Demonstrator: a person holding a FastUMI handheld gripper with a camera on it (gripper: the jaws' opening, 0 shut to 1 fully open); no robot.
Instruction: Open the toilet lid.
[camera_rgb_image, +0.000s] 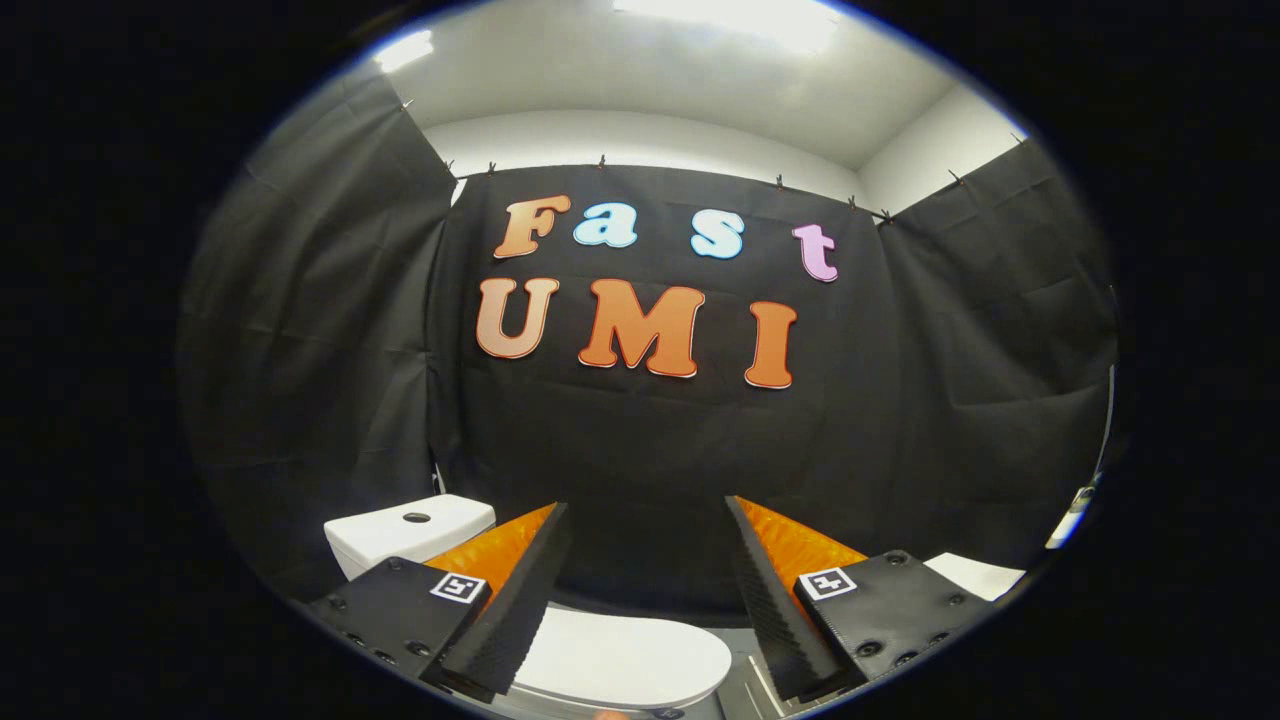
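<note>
The gripper (648, 520) hangs with fingers spread wide and nothing between them, open air ahead to the cloth wall. Below lies the closed toilet lid (620, 660); the tank (410, 530) stands beyond the left finger, perhaps crowding that side.

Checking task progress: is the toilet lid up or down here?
Down. The toilet lid lies flat below the open gripper, well forward of the cistern.
</note>
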